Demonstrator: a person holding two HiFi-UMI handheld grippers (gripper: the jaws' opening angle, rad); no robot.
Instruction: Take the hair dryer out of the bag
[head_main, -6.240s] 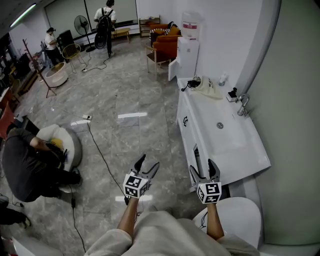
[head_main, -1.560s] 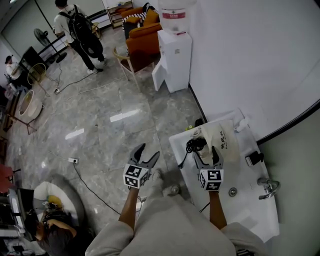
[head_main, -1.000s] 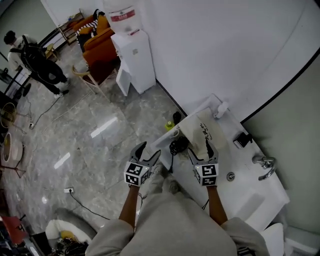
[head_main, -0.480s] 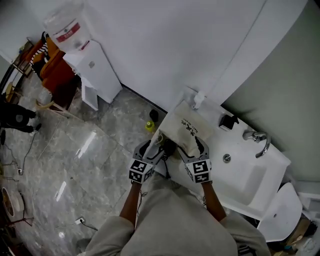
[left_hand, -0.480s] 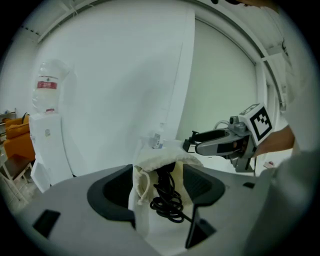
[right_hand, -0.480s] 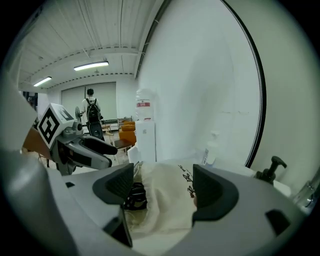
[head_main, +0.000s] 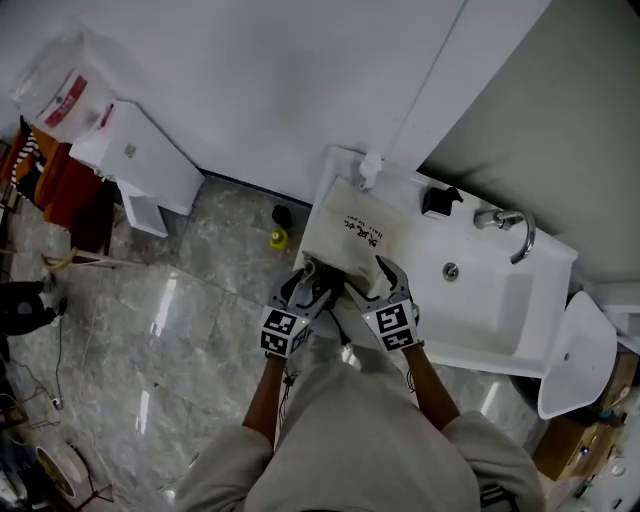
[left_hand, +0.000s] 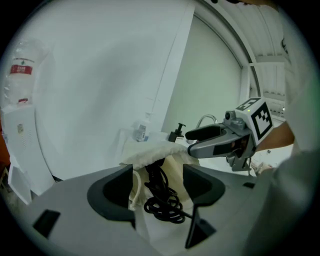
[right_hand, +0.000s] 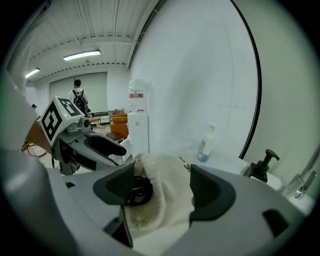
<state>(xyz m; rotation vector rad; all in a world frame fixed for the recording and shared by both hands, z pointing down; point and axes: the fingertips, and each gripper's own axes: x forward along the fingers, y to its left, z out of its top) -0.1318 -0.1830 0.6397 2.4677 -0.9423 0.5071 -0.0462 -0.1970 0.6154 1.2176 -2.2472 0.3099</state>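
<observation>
The left gripper (head_main: 303, 290) and right gripper (head_main: 370, 283) have reached the bag (head_main: 350, 235) at the sink's (head_main: 490, 300) left end, both agape, empty; hair dryer hidden inside, cord (left_hand: 162, 204) spilling out; next, probably pinch and pull.

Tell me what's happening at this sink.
A person holds a two-jaw tool in each hand at a cream cloth bag lying on the white sink counter. The left tool and right tool are both open at the bag's mouth, where a black coiled cord spills out. Nothing is gripped yet, and the hair dryer itself is not visible.
</observation>
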